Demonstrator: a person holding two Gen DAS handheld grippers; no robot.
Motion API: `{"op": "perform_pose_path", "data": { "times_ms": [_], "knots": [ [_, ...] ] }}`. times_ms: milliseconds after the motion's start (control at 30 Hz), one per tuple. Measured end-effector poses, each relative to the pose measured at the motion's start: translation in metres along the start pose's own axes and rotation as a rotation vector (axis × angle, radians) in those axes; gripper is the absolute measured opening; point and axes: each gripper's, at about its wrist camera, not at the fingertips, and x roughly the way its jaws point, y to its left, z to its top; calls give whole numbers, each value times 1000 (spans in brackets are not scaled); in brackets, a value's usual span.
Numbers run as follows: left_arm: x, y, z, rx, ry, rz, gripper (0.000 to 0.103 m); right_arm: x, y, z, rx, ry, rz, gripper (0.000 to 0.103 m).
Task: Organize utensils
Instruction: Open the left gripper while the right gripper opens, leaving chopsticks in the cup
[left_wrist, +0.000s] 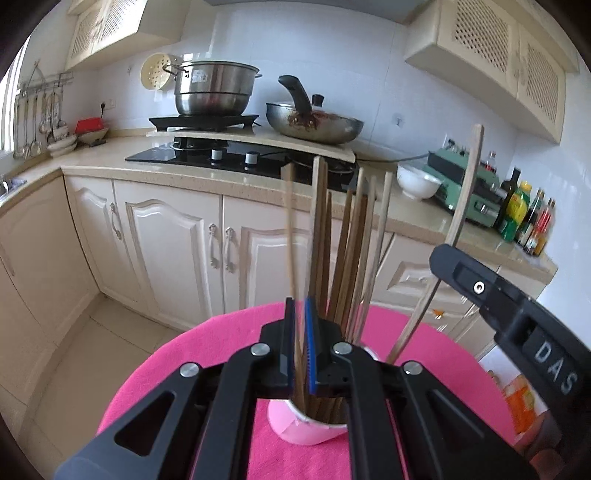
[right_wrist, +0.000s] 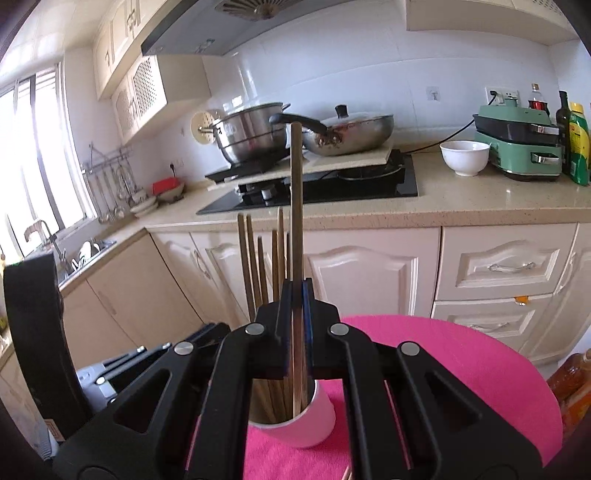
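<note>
**Kitchen table, both grippers clamped on chopsticks over the cup**

Pink cloth (left_wrist: 229, 354) covers the round table just beneath both grippers. Left gripper (left_wrist: 300, 332) is closed on one chopstick (left_wrist: 289, 229) whose lower end stands in the pink cup (left_wrist: 295, 428) directly below it – among the bundle of chopsticks (left_wrist: 351, 236). Right gripper (right_wrist: 297, 314) pinches a taller chopstick (right_wrist: 296, 192) upright, its tip inside the cup. Beyond, the counter (right_wrist: 480, 203) carries a white bowl (right_wrist: 464, 157) and a wok (right_wrist: 351, 134)

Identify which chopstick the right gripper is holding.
The tallest chopstick, clamped in the right gripper; its top rises well above the other chopsticks standing in the pink cup.
</note>
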Motion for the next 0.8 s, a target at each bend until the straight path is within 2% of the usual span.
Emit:
{"op": "perform_pose_path", "data": {
  "times_ms": [333, 400, 433, 800],
  "knots": [
    [-8, 2, -4, 10, 55, -6, 7, -2, 6, -15, -28, 39, -25, 6],
    [-10, 2, -4, 11, 63, 1, 15, -2, 6, -17, -26, 44, -29, 6],
    [-12, 3, -4, 8, 63, 7, 24, -2, 7, -18, -29, 48, -31, 6],
    [-36, 2, -3, 19, 51, 57, 31, -4, 7, -25, -22, 86, -36, 7]
  ]
}}
